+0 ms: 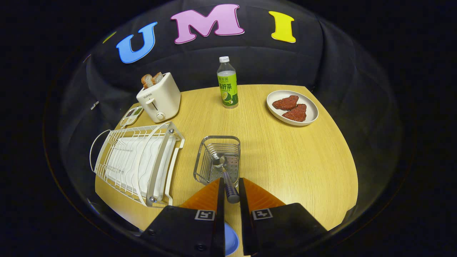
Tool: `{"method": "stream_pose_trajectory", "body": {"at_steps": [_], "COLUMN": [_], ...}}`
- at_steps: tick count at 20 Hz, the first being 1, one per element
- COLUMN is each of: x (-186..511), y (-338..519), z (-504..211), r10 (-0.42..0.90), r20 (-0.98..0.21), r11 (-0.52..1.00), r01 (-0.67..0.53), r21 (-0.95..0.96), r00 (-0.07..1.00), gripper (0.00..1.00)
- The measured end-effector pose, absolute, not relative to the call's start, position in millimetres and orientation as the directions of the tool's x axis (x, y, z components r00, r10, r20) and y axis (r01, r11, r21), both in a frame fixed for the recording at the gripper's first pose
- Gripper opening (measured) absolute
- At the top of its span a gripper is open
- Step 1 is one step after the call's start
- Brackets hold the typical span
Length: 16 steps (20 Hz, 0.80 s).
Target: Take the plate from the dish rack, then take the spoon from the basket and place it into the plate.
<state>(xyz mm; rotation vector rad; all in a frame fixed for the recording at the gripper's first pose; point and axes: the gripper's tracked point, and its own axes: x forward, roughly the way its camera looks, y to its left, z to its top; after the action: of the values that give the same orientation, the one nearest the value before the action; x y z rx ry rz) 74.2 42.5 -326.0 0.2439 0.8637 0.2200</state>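
Gripper view, lower centre: fingers (231, 194) closed on spoon (225, 175) handle, both pressing it. Spoon bowl resting in wire basket (200, 162) just ahead of fingertips, not lifted clear. Dish rack (137, 162) at left of frame, no plate standing in it. Blue plate (231, 242) edge peeking below fingers, bottom centre; plate step judged done. Left to do: raise spoon out of basket, carry back, set into plate on tabletop (292, 157).

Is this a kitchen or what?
It looks like a pretend kitchen table set up in a booth: a toaster with bread, a dish rack and a plate of food. The gripper is shut on a spoon.
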Motion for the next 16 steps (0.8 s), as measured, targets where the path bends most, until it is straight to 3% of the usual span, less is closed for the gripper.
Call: {"method": "stream_pose_trajectory", "body": {"at_steps": [5,16], "x": [72.4,49.5], "y": [44.1,23.5], "z": [-321.7,-270.1], "r10": [0.295,0.306], "r20": [-0.717,-0.632], "r11": [0.949,0.93], "r01": [-0.108,-0.082], "r21": [0.296,0.358], "r00": [0.632,0.712], "gripper": [0.12,0.12]}}
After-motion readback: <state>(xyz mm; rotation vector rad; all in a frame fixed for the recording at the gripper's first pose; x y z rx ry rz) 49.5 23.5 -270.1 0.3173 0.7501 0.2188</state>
